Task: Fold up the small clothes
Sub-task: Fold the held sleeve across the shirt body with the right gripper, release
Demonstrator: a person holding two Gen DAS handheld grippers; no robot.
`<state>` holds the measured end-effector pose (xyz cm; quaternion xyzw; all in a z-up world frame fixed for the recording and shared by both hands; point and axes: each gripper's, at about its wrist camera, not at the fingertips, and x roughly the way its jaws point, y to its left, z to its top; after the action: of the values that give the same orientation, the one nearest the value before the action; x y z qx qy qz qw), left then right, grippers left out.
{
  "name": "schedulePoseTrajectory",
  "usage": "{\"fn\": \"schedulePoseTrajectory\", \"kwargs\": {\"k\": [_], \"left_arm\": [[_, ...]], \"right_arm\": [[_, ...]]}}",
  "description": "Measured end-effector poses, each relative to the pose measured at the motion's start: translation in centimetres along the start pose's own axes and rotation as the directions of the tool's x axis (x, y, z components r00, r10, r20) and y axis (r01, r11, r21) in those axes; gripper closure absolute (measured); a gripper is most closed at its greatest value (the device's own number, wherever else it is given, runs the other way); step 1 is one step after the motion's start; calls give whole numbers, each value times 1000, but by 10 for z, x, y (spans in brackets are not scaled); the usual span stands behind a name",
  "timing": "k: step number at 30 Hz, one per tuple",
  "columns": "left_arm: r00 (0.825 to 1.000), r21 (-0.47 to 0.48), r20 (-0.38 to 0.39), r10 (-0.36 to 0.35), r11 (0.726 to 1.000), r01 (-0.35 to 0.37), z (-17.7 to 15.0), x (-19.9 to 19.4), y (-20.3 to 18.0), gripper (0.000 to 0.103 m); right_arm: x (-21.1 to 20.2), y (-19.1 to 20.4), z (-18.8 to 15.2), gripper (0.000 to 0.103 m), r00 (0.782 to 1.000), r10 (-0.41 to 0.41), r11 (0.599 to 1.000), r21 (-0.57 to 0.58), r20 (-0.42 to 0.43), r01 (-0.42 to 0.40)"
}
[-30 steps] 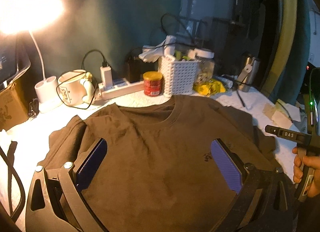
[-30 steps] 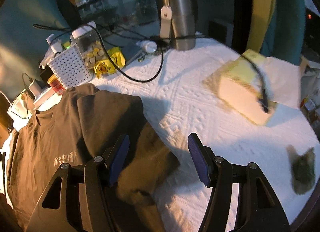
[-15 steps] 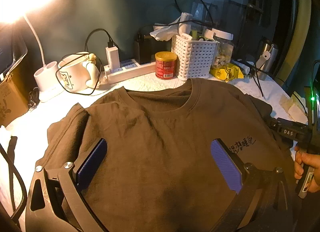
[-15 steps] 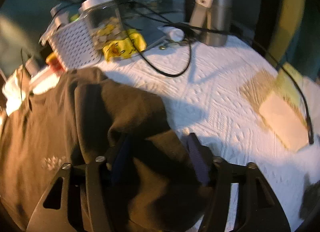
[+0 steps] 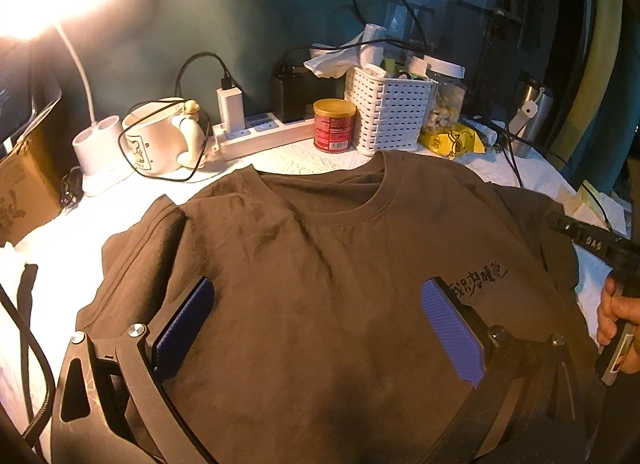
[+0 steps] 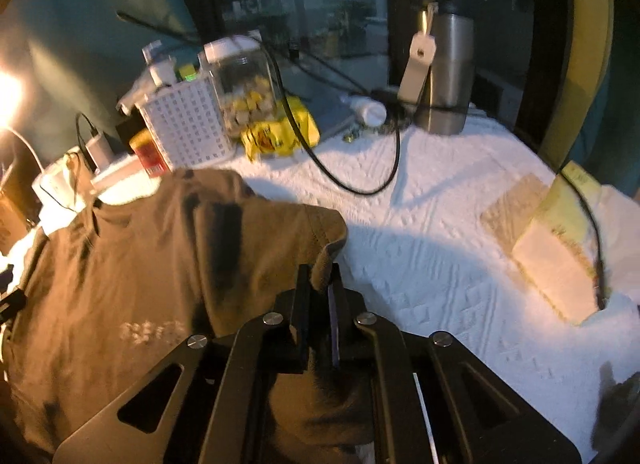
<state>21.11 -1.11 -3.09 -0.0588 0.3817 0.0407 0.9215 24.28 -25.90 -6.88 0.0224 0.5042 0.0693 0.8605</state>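
A brown T-shirt (image 5: 320, 264) lies spread face up on the white table cover, collar toward the back, with small dark lettering on the chest. My left gripper (image 5: 316, 308) is open, its blue pads wide apart above the shirt's middle, holding nothing. My right gripper (image 6: 320, 284) is shut on the shirt's right sleeve (image 6: 280, 232), which is pinched between the jaws and lifted slightly. The shirt (image 6: 112, 264) stretches away to the left in the right wrist view. The right gripper's handle and the hand on it show at the right edge of the left wrist view (image 5: 612, 264).
Along the back stand a lamp base (image 5: 96, 144), a white mug (image 5: 156, 142), a power strip (image 5: 260, 136), a red can (image 5: 334, 124), a white basket (image 5: 388, 112), a jar (image 6: 244, 84) and a steel flask (image 6: 448, 72). A black cable (image 6: 360, 180) and a yellow-white box (image 6: 560, 244) lie right of the shirt.
My right gripper moved onto the shirt's right sleeve and closed on it. My left gripper drew back a little over the shirt and stayed open.
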Motion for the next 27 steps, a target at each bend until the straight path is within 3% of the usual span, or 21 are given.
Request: {"fn": "schedulePoseTrajectory", "kwargs": {"k": [11, 18, 27], "left_arm": [[998, -47, 43, -35, 998, 37, -15, -22, 29, 1], [998, -81, 49, -37, 996, 41, -31, -33, 52, 1], [998, -94, 46, -40, 995, 44, -45, -41, 65, 1]], "right_arm": [[-49, 57, 8, 95, 993, 60, 994, -92, 104, -50], [-33, 99, -17, 95, 994, 101, 983, -161, 51, -92], [-5, 135, -58, 94, 981, 158, 963, -200, -117, -179]]}}
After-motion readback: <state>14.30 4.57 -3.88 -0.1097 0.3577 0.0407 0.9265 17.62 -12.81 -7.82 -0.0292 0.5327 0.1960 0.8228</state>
